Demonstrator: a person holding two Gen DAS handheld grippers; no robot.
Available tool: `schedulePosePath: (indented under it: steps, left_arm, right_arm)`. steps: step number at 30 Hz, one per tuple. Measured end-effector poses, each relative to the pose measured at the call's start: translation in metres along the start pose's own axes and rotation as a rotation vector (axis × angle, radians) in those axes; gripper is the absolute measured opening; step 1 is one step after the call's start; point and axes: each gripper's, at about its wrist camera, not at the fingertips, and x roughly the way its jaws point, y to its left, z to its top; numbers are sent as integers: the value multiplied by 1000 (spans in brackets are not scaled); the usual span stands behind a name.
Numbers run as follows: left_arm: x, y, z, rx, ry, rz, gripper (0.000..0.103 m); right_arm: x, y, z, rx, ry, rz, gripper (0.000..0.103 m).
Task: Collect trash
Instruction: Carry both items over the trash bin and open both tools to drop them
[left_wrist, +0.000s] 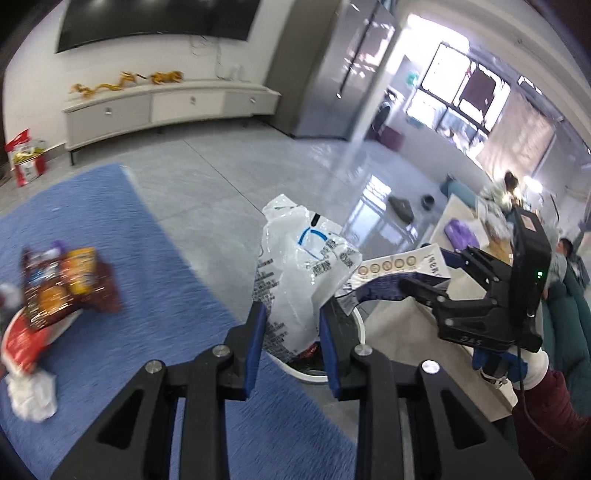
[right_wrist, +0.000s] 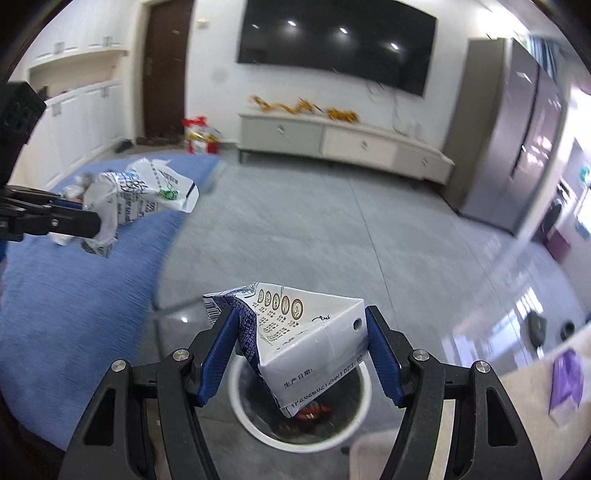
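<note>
Trash is on its way to the white bin (right_wrist: 299, 424). The left gripper (left_wrist: 291, 343) pinches a crinkly white plastic wrapper (left_wrist: 295, 273), and the right gripper (right_wrist: 301, 354) squeezes a squashed milk carton (right_wrist: 306, 332) right over the bin's mouth (something red already lies inside). Next, I think, each hand should hang over the opening and let go. Only the left view shows more snack wrappers (left_wrist: 62, 284) and a tissue (left_wrist: 33, 395) waiting on the blue rug (left_wrist: 166, 295). Only the right view looks straight down into the bin.
</note>
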Motion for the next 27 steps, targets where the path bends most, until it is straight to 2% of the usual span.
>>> schedulePosePath:
  steps: [6, 13, 15, 18, 27]
  left_arm:
    - [62, -22, 18, 27, 82, -18, 28]
    - [110, -36, 28, 3, 143, -41, 28]
    - [118, -41, 30, -3, 153, -45, 29]
    - [129, -44, 32, -12, 158, -41, 30]
    - [150, -40, 36, -55, 195, -56, 43]
  right_arm:
    - [36, -27, -21, 40, 85, -29, 68]
    - [58, -37, -31, 53, 120, -34, 68]
    - [62, -38, -32, 52, 124, -34, 68]
    - [69, -45, -34, 57, 131, -40, 62]
    - [70, -51, -40, 77, 142, -63, 65]
